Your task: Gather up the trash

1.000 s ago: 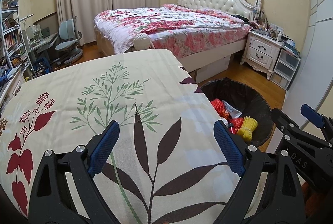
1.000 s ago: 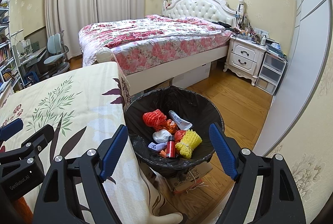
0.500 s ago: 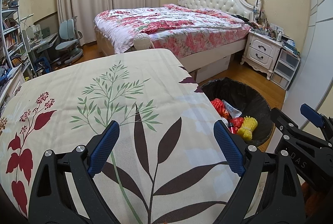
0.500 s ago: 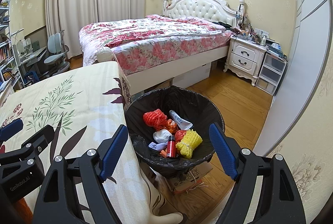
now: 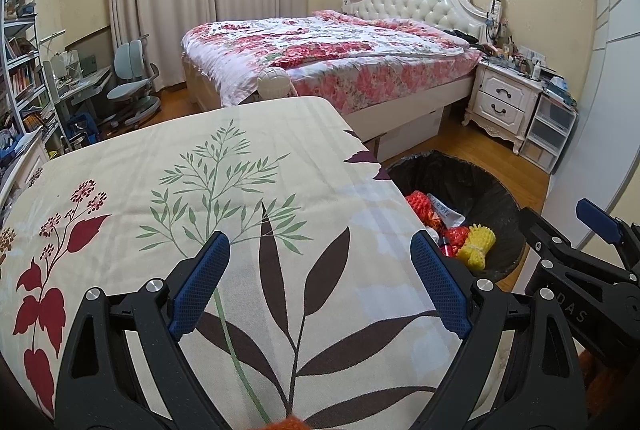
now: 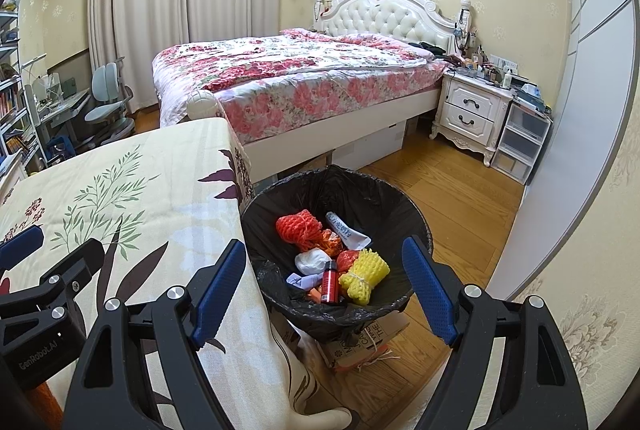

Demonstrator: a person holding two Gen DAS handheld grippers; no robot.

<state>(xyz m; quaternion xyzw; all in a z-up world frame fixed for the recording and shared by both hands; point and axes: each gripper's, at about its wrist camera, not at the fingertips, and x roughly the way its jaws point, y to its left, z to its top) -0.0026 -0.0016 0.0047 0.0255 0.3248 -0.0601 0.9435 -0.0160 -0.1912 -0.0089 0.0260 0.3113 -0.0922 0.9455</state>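
Note:
A black-lined trash bin [image 6: 360, 190] stands on the floor at the table's right edge; it also shows in the left wrist view [image 5: 460, 178]. Inside lie a red foam net [image 6: 298, 228], a yellow foam net [image 6: 366, 270], a small red bottle [image 6: 330, 282], a white wad [image 6: 310, 260] and a white wrapper [image 6: 348, 230]. My right gripper [image 6: 324, 286] is open and empty, above the bin's near rim. My left gripper [image 5: 320, 282] is open and empty over the table with the leaf-print cloth [image 5: 200, 170].
A bed with a floral cover [image 6: 300, 78] stands behind the table and bin. A white nightstand [image 6: 472, 114] and plastic drawers [image 6: 520, 142] are at the right wall. A desk chair [image 5: 132, 86] and bookshelves [image 5: 20, 70] are at the left. A cardboard box [image 6: 360, 346] sits under the bin.

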